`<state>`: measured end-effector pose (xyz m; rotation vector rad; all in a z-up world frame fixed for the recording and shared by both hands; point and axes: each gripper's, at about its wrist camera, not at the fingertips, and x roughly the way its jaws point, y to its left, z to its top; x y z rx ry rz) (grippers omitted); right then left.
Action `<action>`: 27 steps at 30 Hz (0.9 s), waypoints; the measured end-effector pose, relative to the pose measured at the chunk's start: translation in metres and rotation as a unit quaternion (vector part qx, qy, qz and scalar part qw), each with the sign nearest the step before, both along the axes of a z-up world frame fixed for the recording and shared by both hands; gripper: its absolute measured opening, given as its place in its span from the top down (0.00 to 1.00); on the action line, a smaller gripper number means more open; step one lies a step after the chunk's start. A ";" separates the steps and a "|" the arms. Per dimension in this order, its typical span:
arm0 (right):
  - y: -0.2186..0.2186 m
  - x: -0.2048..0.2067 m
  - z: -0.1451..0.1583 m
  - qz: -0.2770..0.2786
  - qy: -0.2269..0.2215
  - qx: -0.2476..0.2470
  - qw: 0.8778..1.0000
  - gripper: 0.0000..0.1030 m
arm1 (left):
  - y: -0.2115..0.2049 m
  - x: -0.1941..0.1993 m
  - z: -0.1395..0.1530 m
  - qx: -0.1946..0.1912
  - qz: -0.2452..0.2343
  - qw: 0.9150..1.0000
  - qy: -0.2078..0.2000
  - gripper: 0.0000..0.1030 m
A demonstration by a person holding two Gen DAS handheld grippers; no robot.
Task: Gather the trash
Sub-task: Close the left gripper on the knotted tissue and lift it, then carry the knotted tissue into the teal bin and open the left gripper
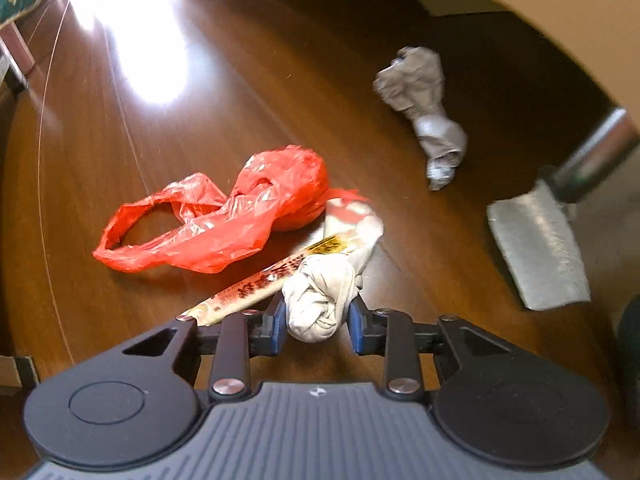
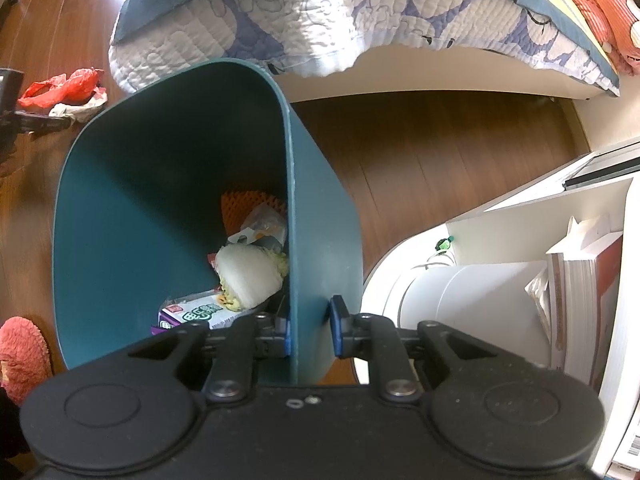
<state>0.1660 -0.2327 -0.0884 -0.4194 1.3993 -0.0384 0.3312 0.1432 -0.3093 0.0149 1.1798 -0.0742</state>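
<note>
My left gripper [image 1: 318, 318] is shut on a crumpled white wad of paper [image 1: 320, 300] just above the wooden floor. A red-printed wrapper strip [image 1: 256, 286] trails off the wad to the left. Just beyond lies a red plastic bag [image 1: 216, 220], and a grey crumpled paper [image 1: 424, 108] lies farther off to the right. My right gripper [image 2: 311, 330] is shut on the wall of a teal trash bin [image 2: 120, 220], one pad inside and one outside. The bin holds a cabbage piece [image 2: 248, 274], a printed box [image 2: 196, 314] and an orange foam net [image 2: 244, 204]. The red bag [image 2: 60, 88] also shows far left.
A metal furniture leg [image 1: 592, 156] on a grey block [image 1: 538, 252] stands at the right of the left wrist view. A quilt [image 2: 320, 20] hangs over a bed edge behind the bin. A white shelf with books [image 2: 580, 300] is to the right, and a pink slipper [image 2: 20, 356] to the left.
</note>
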 end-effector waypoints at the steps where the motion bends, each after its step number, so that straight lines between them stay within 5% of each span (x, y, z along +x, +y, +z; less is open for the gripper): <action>1: 0.000 0.000 0.000 0.001 -0.001 0.000 1.000 0.84 | 0.000 -0.004 0.007 -0.008 -0.004 1.000 -0.005 0.71; 9: 0.001 -0.002 0.001 0.006 -0.007 0.001 1.000 0.84 | -0.008 -0.034 0.079 -0.064 -0.049 0.995 -0.052 0.71; 14: 0.000 -0.002 0.002 0.009 -0.010 0.002 1.000 0.85 | -0.023 -0.055 0.137 -0.104 -0.102 0.985 -0.087 0.71; 20: -0.001 -0.004 0.004 0.013 -0.014 0.004 1.000 0.85 | -0.054 -0.084 0.196 -0.154 -0.206 0.958 -0.126 0.71; 27: 0.001 -0.006 0.005 0.020 -0.009 0.001 1.000 0.85 | -0.105 -0.113 0.227 -0.205 -0.304 0.917 -0.157 0.71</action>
